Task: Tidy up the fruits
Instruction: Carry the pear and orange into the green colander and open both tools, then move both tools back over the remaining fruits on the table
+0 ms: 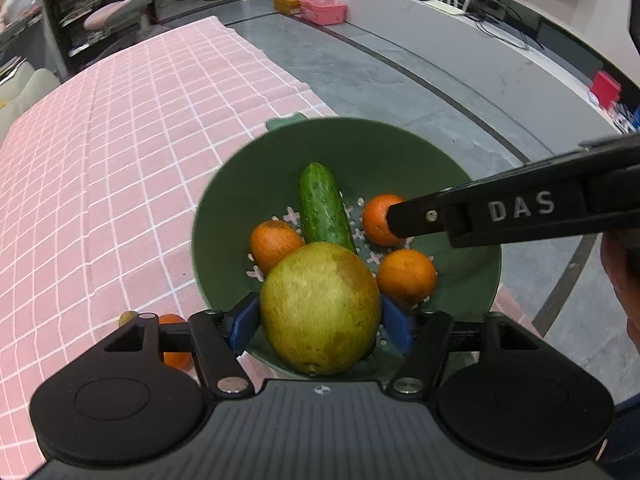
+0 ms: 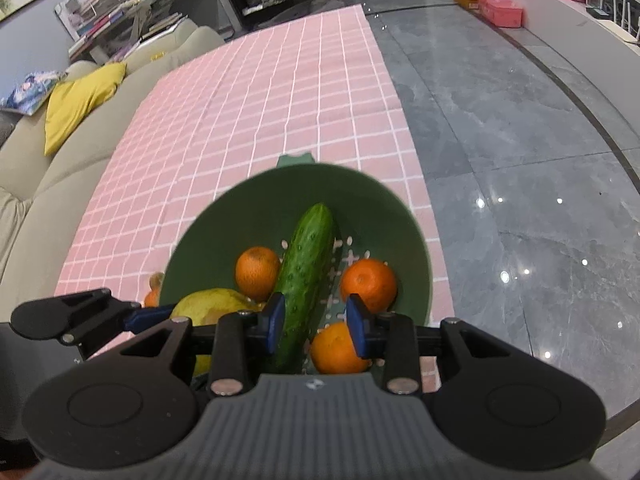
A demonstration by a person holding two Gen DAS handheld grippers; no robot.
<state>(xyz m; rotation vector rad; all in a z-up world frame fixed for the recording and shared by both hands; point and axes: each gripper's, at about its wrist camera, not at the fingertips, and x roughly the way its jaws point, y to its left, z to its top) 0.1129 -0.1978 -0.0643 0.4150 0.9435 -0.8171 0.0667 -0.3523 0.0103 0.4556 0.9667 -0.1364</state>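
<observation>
A green colander bowl stands near the right edge of the pink checked tablecloth; it also shows in the right wrist view. It holds a cucumber and three oranges. My left gripper is shut on a yellow-green pear, over the bowl's near rim. My right gripper is open and empty above the bowl, with its fingers astride the cucumber. In the left wrist view it reaches in from the right.
Another orange and a small brownish fruit lie on the cloth left of the bowl. The table edge drops to a grey floor on the right. A sofa with a yellow cushion stands left.
</observation>
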